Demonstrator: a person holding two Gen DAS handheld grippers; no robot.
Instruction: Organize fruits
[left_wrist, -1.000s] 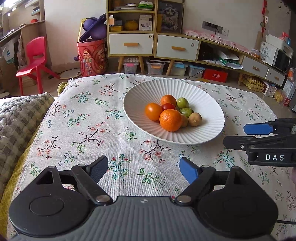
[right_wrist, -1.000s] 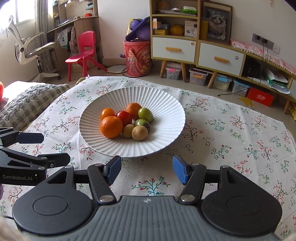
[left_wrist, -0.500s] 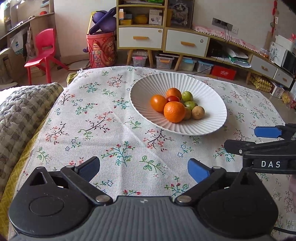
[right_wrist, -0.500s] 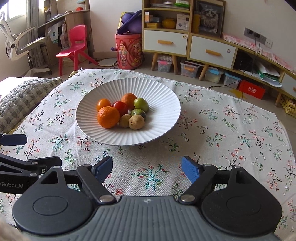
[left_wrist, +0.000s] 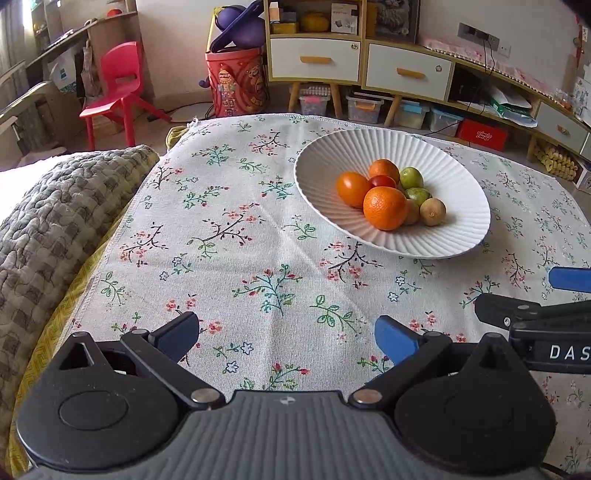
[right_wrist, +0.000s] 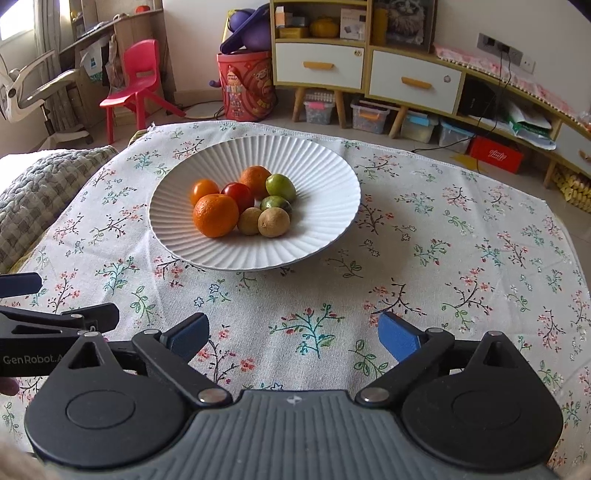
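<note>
- The left gripper (left_wrist: 286, 338) with blue pads is seen low over the near edge of the table, fingers spread wide apart, nothing held between them.
- Same deal with the right gripper (right_wrist: 293, 332): blue pads set well apart, nothing gripped, parked above the near edge of the flowery tablecloth (right_wrist: 461, 236).
- Each gripper is caught at the side of the other's view, so they're side by side and both pointed toward the far edge.
- A white ribbed ceramic bowl (right_wrist: 321, 173) is sat on the cloth toward the far edge, well apart from both sets of fingers.
- All the fruit is piled in the bowl's middle, touching each other: a big dimpled orange (right_wrist: 215, 215) nearest the front, a smaller smooth orange fruit (right_wrist: 202, 189) at the left, a small red round fruit (right_wrist: 239, 192) tucked in the centre, another orange (right_wrist: 255, 178) at the back.
- Two green fruits (right_wrist: 280, 186) are found on the right side of the pile, with two brownish round fruits (right_wrist: 273, 221) in front of them.
- A grey quilted blanket (left_wrist: 48, 221) is draped along the table's left edge.
- A red plastic chair (left_wrist: 118, 83) is visible on the floor beyond the far left corner.
</note>
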